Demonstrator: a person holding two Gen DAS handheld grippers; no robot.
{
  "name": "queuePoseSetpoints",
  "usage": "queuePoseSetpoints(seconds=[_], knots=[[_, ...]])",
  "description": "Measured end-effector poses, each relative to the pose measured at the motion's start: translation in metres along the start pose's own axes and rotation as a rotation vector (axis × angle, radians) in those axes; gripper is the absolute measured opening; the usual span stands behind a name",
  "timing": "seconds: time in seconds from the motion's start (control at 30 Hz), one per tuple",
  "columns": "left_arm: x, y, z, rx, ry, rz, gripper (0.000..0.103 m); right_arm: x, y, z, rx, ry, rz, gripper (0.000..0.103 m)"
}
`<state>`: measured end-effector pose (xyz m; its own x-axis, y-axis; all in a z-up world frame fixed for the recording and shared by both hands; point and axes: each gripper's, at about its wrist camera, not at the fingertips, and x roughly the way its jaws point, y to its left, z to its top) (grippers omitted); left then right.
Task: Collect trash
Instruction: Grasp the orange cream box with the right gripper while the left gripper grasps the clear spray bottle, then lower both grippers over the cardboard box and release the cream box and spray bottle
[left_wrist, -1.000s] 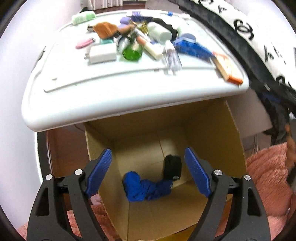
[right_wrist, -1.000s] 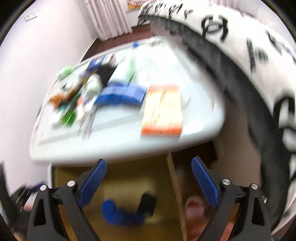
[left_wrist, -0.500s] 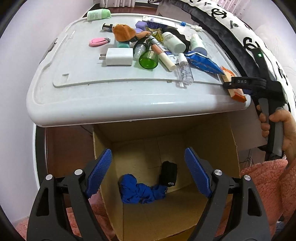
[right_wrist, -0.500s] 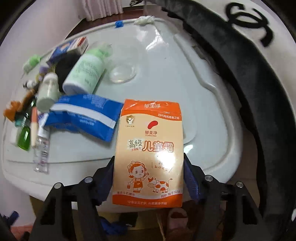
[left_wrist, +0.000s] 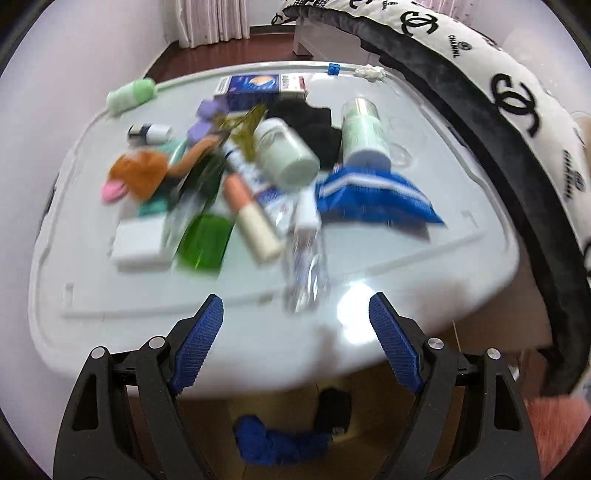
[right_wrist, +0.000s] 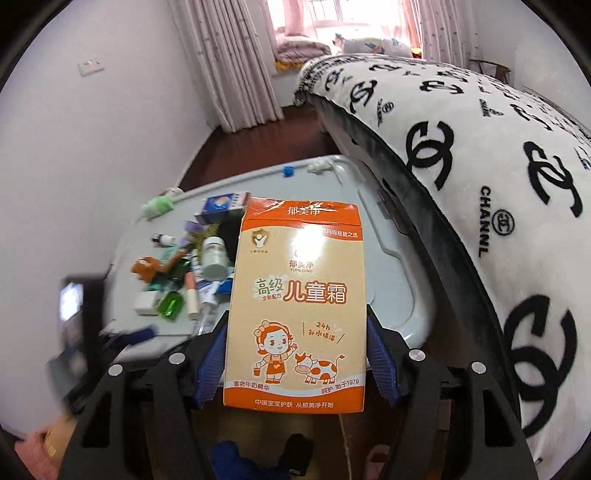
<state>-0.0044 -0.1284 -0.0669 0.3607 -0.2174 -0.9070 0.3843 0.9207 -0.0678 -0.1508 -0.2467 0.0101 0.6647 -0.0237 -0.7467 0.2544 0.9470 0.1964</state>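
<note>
Right tool: the right tool (right_wrist: 295, 369) holds the orange carton (right_wrist: 297, 306), its 2 blue pads pressed against the carton's side edges near the bottom.
Carton's lie: it stands upright in the grip, long axis running away from the tool, printed face toward the camera, lifted clear of the counter (right_wrist: 391, 280).
Left tool: the left tool (left_wrist: 291, 343) is spread wide with nothing between its fingers, hanging above the near edge of the counter's white top.
Drop point: the cardboard box (left_wrist: 221, 435) sits under the counter's near edge, below both tools. In it lie a blue crumpled piece (left_wrist: 273, 443) and a black piece (left_wrist: 334, 406), side by side on the bottom.
Key relation: the box opening lies beneath and slightly behind the carton's lower end, so I judge the right tool needs to come back toward the holder and down, not forward.
Nearer hand: the right one, since it already carries the carton; the left has no part in this drop.
Left on the counter: a blue packet (left_wrist: 373, 199), a clear small bottle (left_wrist: 306, 258), a green bottle (left_wrist: 205, 240) and other clutter, much of it blurred in the left view.
Risk: the carton is tall and gripped low, so it could tip as it is lowered past the counter's edge.
</note>
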Motion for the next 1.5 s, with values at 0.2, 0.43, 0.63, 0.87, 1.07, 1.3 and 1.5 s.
queuePoseSetpoints(seconds=[0.2, 0.43, 0.63, 0.87, 1.07, 1.3, 1.5], knots=[[0.039, -0.011, 0.025, -0.048, 0.121, -0.017, 0.04, 0.016, 0.012, -0.018, -0.004, 0.002, 0.047, 0.066], [0.03, -0.007, 0.017, -0.034, 0.136, -0.039, 0.024, 0.015, 0.01, -0.017, 0.02, -0.011, 0.068, 0.066], [-0.039, -0.006, -0.012, 0.036, 0.05, -0.089, 0.024, -0.001, 0.016, -0.019, 0.015, -0.031, 0.089, 0.066], [-0.078, -0.004, -0.075, 0.059, 0.066, -0.141, 0.024, 0.007, 0.039, -0.049, -0.043, 0.061, 0.108, 0.066], [-0.038, 0.006, -0.128, 0.038, 0.231, -0.103, 0.024, 0.063, 0.055, -0.103, -0.07, 0.275, 0.098, 0.066], [0.017, 0.03, -0.156, -0.113, 0.44, -0.09, 0.072, 0.128, 0.036, -0.144, -0.032, 0.546, -0.018, 0.083], [0.005, 0.038, -0.146, -0.141, 0.356, -0.058, 0.077, 0.128, 0.023, -0.133, 0.022, 0.522, 0.0, 0.086]])
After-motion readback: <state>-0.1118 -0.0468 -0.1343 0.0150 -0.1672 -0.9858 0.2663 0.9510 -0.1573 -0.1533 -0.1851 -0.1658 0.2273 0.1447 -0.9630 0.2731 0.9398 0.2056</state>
